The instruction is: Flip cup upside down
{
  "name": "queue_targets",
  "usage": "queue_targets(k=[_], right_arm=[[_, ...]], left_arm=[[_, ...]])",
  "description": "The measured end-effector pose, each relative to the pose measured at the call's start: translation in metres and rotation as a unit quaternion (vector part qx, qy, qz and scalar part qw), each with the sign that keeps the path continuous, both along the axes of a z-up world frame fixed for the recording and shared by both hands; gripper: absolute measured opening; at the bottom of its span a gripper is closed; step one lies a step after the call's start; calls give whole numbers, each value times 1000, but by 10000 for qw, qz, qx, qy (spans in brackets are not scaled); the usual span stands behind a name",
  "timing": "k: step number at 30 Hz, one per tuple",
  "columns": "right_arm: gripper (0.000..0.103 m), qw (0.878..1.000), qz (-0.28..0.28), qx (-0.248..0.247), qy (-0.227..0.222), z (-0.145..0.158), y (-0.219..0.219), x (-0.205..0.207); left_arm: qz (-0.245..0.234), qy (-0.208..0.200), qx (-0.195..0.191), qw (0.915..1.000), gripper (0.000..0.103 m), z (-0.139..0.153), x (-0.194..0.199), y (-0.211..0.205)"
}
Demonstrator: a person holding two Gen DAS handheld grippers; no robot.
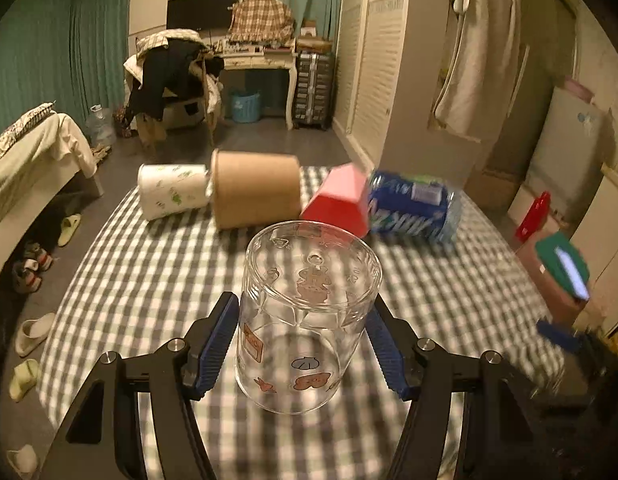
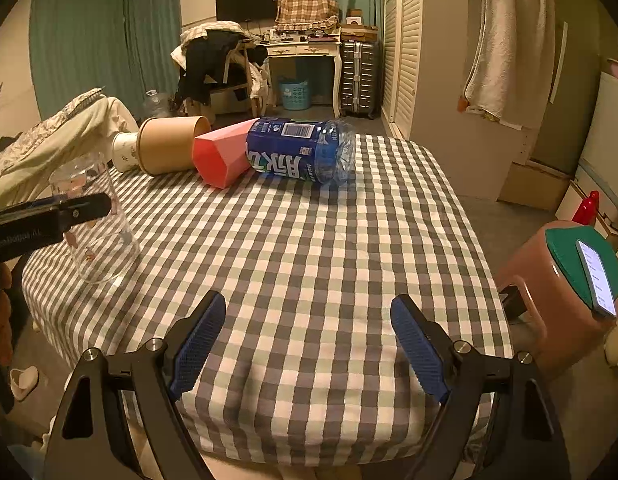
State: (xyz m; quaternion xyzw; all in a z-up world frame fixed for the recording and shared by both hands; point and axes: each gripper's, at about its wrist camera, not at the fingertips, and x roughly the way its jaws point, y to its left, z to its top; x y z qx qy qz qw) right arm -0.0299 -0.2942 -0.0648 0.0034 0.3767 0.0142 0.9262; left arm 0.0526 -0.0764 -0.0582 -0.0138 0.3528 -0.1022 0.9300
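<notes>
A clear glass cup point(image 1: 305, 316) with small cartoon prints stands upside down on the checked tablecloth point(image 1: 149, 264), base up. My left gripper point(image 1: 303, 308) has its blue pads on either side of the cup; small gaps show between pads and glass, so it is open. In the right wrist view the cup point(image 2: 95, 224) stands at the table's left edge with the left gripper's finger point(image 2: 49, 216) beside it. My right gripper point(image 2: 307, 320) is open and empty above the near middle of the table.
At the table's far side lie a white printed cup point(image 1: 173, 190), a brown paper cup point(image 1: 255, 188), a red cup point(image 1: 341, 200) and a blue-labelled plastic bottle point(image 1: 413, 206). A stool with a phone point(image 2: 597, 276) stands right of the table. A bed is at the left.
</notes>
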Motion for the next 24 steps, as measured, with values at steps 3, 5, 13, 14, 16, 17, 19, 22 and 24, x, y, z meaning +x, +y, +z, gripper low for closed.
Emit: queue_targets(k=[3, 5, 13, 14, 16, 17, 19, 22, 24], right_arm=[[85, 10000, 15, -27, 31, -1, 3, 1], [85, 10000, 32, -53, 42, -2, 5, 1], [84, 9999, 15, -146, 24, 0, 5, 1], [84, 9999, 14, -146, 34, 0, 5, 2], [85, 9999, 21, -154, 57, -1, 6, 4], [85, 9999, 20, -160, 59, -1, 6, 4], [84, 9998, 28, -167, 48, 0, 7, 4], [84, 9998, 27, -197, 28, 2, 8, 5], [84, 9998, 25, -203, 19, 2, 8, 5]], left_arm=[[-6, -283, -175, 9994, 66, 3, 6, -6], [-68, -479, -78, 9988, 66, -2, 5, -12], [-183, -529, 98, 9984, 65, -26, -8, -12], [-196, -555, 127, 9982, 65, -27, -9, -12], [-216, -622, 216, 9976, 65, -27, -14, -13], [-218, -637, 245, 9974, 65, -27, -16, -13], [-221, -633, 301, 9973, 65, -28, -21, -14], [-233, -594, 403, 9971, 65, -28, -29, -13], [-255, -560, 382, 9974, 65, -28, -33, -11]])
